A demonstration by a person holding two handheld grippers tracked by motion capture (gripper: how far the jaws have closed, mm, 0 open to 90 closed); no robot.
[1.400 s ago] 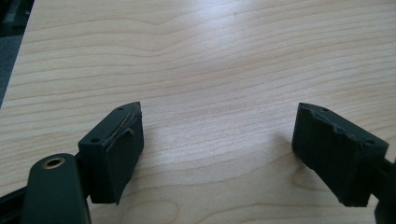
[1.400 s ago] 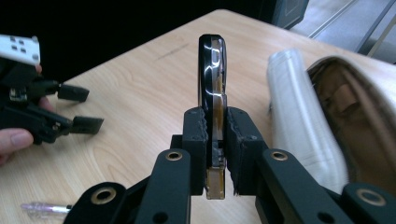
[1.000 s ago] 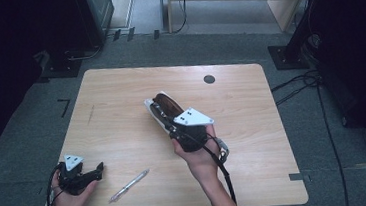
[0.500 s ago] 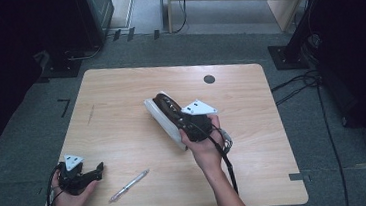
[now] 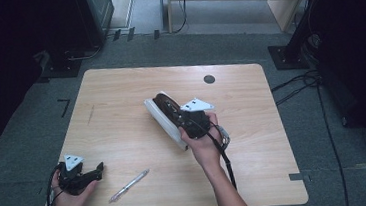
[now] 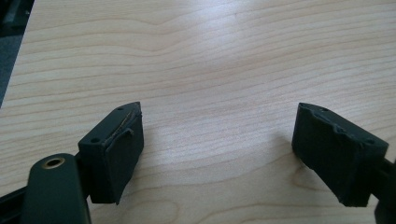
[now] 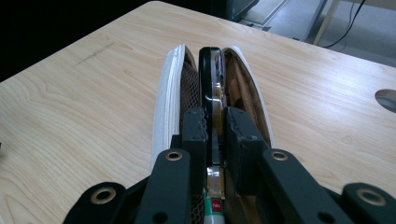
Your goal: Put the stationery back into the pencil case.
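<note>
Slim black object [image 7: 212, 79] half-hidden in white case [image 7: 168, 93]

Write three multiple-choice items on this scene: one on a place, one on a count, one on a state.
1. Where does the pen lie?
A. near the table's front edge, between the two hands
B. beside the round hole
C. inside the case

2. How many pens lie loose on the table?
A. one
B. two
C. three

3. How does the left gripper stand?
A. open over bare wood
B. shut on the pen
C. shut on the case

Key: 1 A, the high view shows it there. 2 A, a single pen lies loose. 3 A, its jaws stand wide apart with nothing between.
</note>
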